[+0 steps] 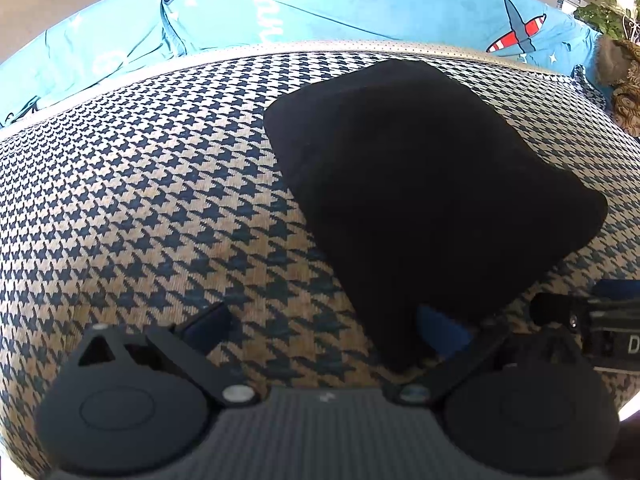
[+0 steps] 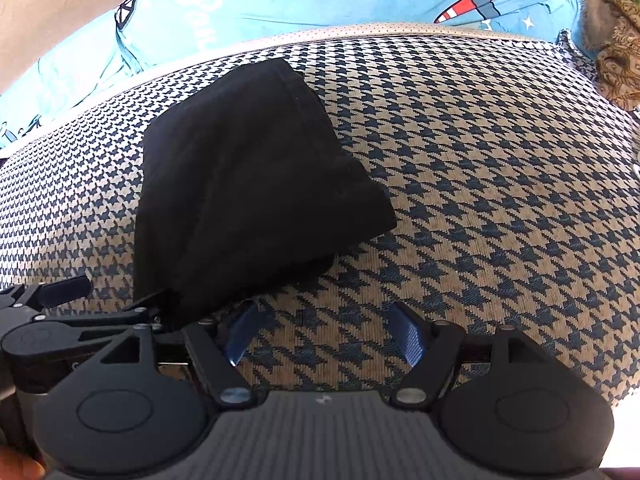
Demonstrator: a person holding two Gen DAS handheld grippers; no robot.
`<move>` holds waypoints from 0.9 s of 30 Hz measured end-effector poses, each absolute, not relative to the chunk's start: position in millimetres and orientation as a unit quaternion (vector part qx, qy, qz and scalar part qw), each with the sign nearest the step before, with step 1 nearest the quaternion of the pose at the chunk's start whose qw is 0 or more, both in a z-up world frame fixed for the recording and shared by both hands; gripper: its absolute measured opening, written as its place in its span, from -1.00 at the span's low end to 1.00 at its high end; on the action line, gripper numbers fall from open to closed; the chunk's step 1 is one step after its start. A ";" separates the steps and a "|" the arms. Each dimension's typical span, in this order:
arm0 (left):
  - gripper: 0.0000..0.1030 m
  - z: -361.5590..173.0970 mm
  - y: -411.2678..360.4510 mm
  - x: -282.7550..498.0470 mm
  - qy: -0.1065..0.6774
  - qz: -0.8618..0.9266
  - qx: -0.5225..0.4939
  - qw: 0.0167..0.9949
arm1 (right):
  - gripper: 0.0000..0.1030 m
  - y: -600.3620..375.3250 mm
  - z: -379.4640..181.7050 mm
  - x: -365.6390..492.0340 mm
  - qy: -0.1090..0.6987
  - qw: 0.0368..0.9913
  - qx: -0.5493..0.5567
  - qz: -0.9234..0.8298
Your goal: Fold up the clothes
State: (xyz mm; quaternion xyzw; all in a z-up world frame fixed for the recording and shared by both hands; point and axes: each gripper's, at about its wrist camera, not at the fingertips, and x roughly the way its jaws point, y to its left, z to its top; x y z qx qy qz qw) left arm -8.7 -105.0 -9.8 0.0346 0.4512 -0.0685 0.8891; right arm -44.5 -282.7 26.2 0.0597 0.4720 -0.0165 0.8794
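Observation:
A black garment (image 1: 420,184), folded into a compact bundle, lies on a houndstooth-patterned cushion (image 1: 140,184). My left gripper (image 1: 324,330) is open and wide, low over the cushion. The bundle's near corner hangs between the jaws, against the right blue pad (image 1: 440,332). In the right wrist view the garment (image 2: 248,184) sits up and to the left. My right gripper (image 2: 324,336) is open over bare cushion (image 2: 500,200), just right of the bundle's near edge and holding nothing. The left gripper (image 2: 112,296) shows at the left edge, at the bundle's near-left corner.
A light blue sheet (image 1: 320,8) printed with aeroplanes runs along the cushion's far edge. A potted plant (image 1: 612,0) and brown patterned cloth (image 1: 628,96) sit at the far right. Part of the right gripper (image 1: 580,312) shows at the right edge.

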 end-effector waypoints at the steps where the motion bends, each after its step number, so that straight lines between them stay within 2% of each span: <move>1: 1.00 -8.7 -105.0 -8.8 0.451 -0.069 0.035 0.889 | 0.41 -283.5 25.7 -44.8 0.472 0.880 0.060 -0.016; 27: 1.00 17.9 -93.4 33.1 0.440 -0.109 0.052 0.890 | 0.41 -291.7 30.5 -51.4 0.453 0.887 0.095 0.003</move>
